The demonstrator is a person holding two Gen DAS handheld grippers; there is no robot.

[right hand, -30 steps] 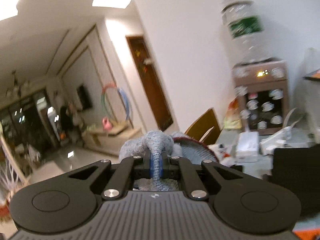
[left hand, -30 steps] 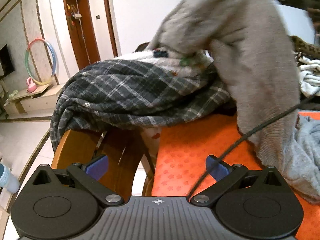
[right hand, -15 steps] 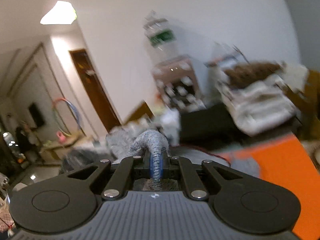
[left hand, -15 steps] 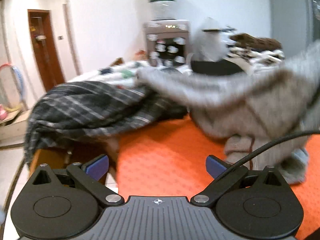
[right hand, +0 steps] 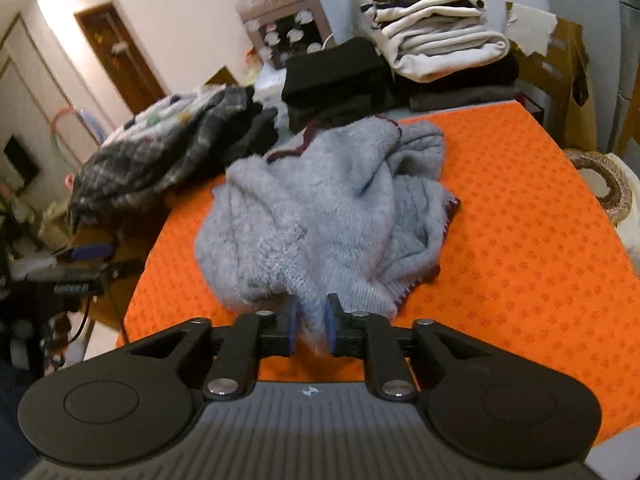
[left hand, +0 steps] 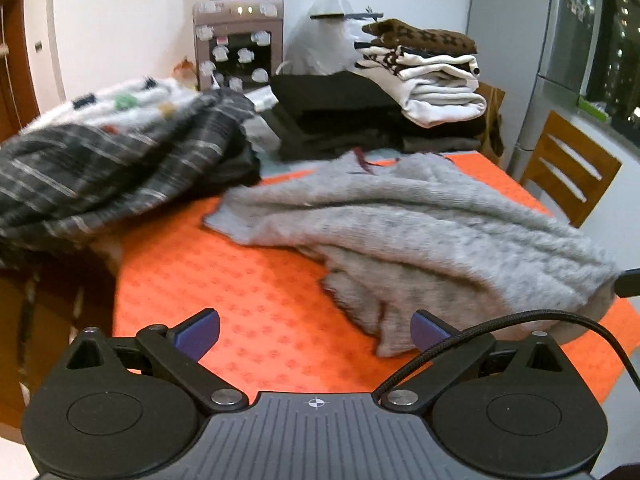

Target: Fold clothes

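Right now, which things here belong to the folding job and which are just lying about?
In the job: grey sweater, right gripper clamped on it, left gripper open, orange mat.
Lying about: plaid garment, folded stack, wooden chair.

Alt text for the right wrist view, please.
The right tongs pinch an edge of a crumpled grey knit sweater lying on an orange mat. Behind it sit a plaid garment and a stack of folded clothes.

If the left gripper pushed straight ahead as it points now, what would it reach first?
Probably the bare orange patterned mat, then the crumpled grey knitted sweater; the left gripper is open, and depth is uncertain.
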